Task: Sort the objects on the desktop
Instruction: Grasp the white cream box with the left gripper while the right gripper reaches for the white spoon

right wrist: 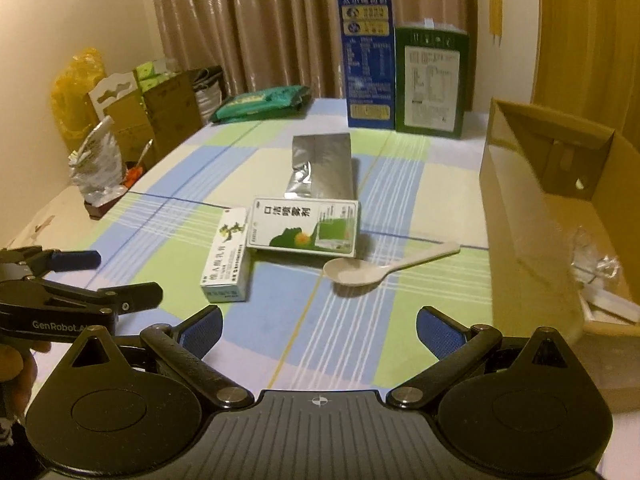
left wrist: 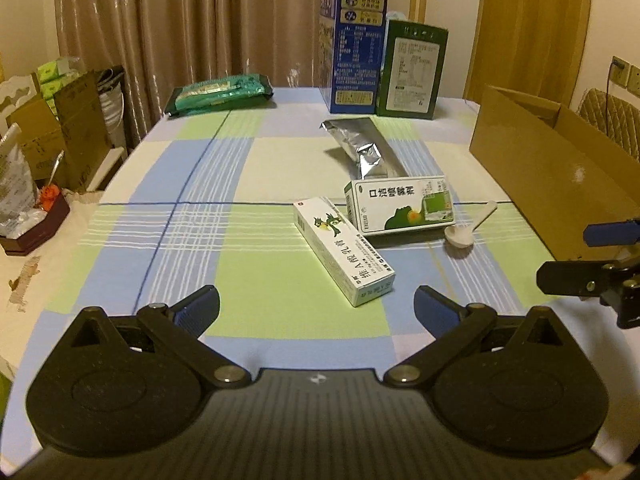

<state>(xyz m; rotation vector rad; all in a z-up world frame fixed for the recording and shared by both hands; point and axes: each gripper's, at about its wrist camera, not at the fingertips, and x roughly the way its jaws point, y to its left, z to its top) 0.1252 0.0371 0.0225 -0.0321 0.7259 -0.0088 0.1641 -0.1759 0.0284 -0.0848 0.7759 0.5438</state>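
Left tool [right wrist: 116, 276] (apparently marked "GenRobot.AI") gapes empty.

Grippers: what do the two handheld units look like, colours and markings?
Both match: a black ribbed body, two rounded black lobes, black link arms on silver pivot pins, and blue ribbed finger pads. The left gripper and right gripper each carry a small white crosshair mark. White "GenRobot.AI" lettering shows on the left unit's side. No cables or sleeves show.
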